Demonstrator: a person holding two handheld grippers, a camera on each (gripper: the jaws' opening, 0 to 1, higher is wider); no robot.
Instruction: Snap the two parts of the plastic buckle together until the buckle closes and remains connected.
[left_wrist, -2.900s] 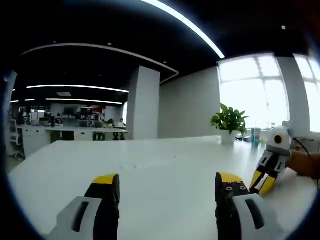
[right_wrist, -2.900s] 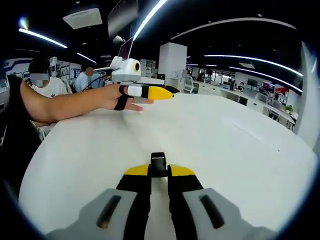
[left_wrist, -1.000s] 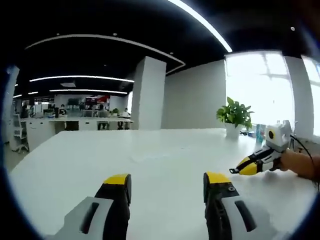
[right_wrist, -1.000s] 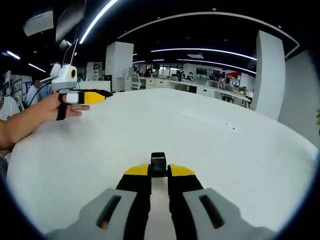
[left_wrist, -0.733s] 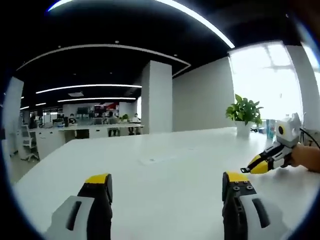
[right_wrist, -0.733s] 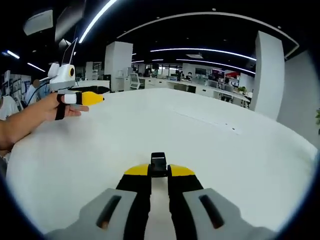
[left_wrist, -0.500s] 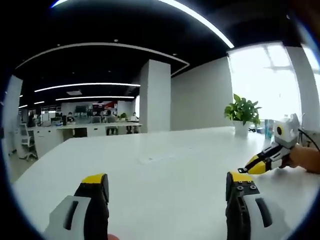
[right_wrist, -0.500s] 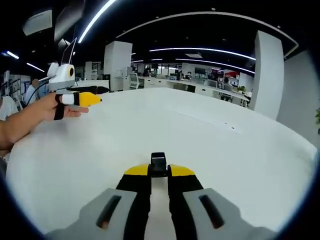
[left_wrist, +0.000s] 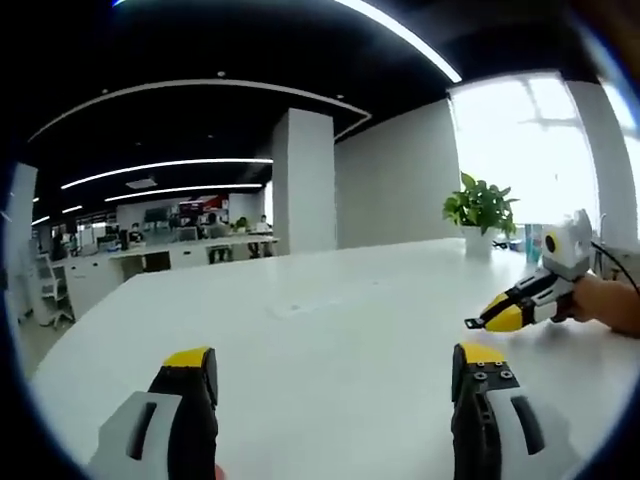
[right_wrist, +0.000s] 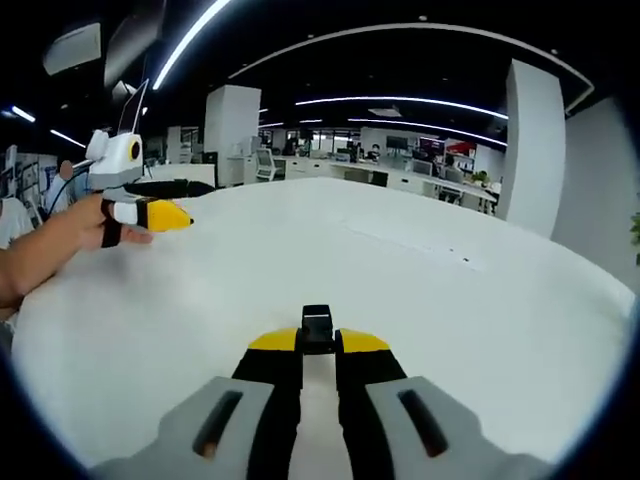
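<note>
Biggest risk: only one black buckle part (right_wrist: 317, 327) is in sight, pinched between the right gripper's (right_wrist: 317, 345) jaws and poking out just past their yellow tips. The mate is nowhere I can find, so no snap can happen yet, by my reading.
Second risk: the left gripper (left_wrist: 330, 385) has its jaws spread wide with nothing between them. If it goes for the mating part without lining up square, I'd expect the prongs to miss the socket.
Third risk: that pinch holds only the rear of the part, with a short stub clear of the tips. A hard push on mating could, I'd judge, twist it in the grip or pop it out.
Smaller risk: the two grippers sit well apart, each showing far off to the other's side, a hand (right_wrist: 70, 232) wrapped round the left one. Bringing them together blind could bump tips.
Table: a broad white tabletop (right_wrist: 420, 290) runs ahead of both sets of jaws, bare right in front of the tips.
Room: open office beyond the jaws, a white column (left_wrist: 303, 180), desks along the back, ceiling light strips, bright windows.
Small detail: a potted plant (left_wrist: 481, 212) stands on the table's far edge, ahead and right of the left jaws.
</note>
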